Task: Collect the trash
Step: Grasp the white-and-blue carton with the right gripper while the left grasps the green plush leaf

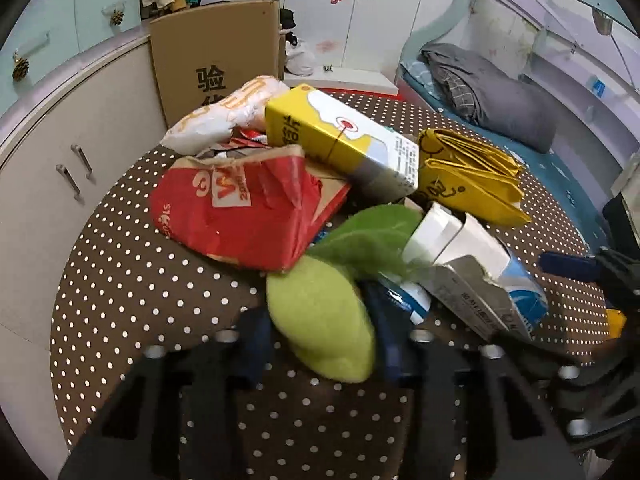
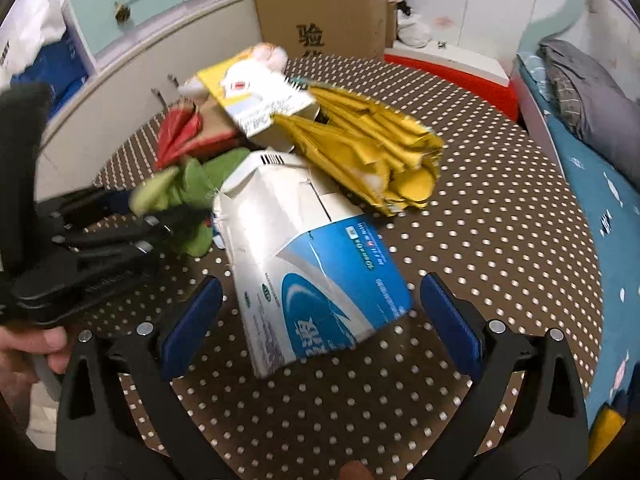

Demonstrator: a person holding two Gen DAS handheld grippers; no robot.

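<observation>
1. We judged the main risk to be the green leaf-shaped felt piece (image 1: 320,312) slipping out: our left gripper (image 1: 320,340) was clenched on its pale lower lobe only, and the darker green leaf part (image 1: 368,240) trailed forward under the torn white and blue carton (image 1: 480,280), so a pull could have snagged it there or dragged the carton along

2. A second risk, as we saw it, was the pile itself. The yellow and white carton (image 1: 344,140) leaned across the red torn paper bag (image 1: 248,208) and the folded yellow bag (image 1: 472,176), so tugging anything from below might have tipped it off the dotted brown tablecloth (image 1: 120,280)

3. Our right gripper (image 2: 320,320) stood released, its blue pads (image 2: 192,320) spread wide on either side of the near end of the white and blue carton (image 2: 312,264); the carton lay between the fingers but we could not tell whether either pad touched it. Closing on the crushed, open end might merely have flattened it rather than gripped it

4. From the right wrist view, the left gripper (image 2: 152,220) sat just left of the carton with the green piece (image 2: 180,196) in its tips, so we thought the two tools could have collided if both moved inward

5. The white crumpled bag (image 1: 224,116) lay at the far side of the heap, well apart from both grippers
</observation>
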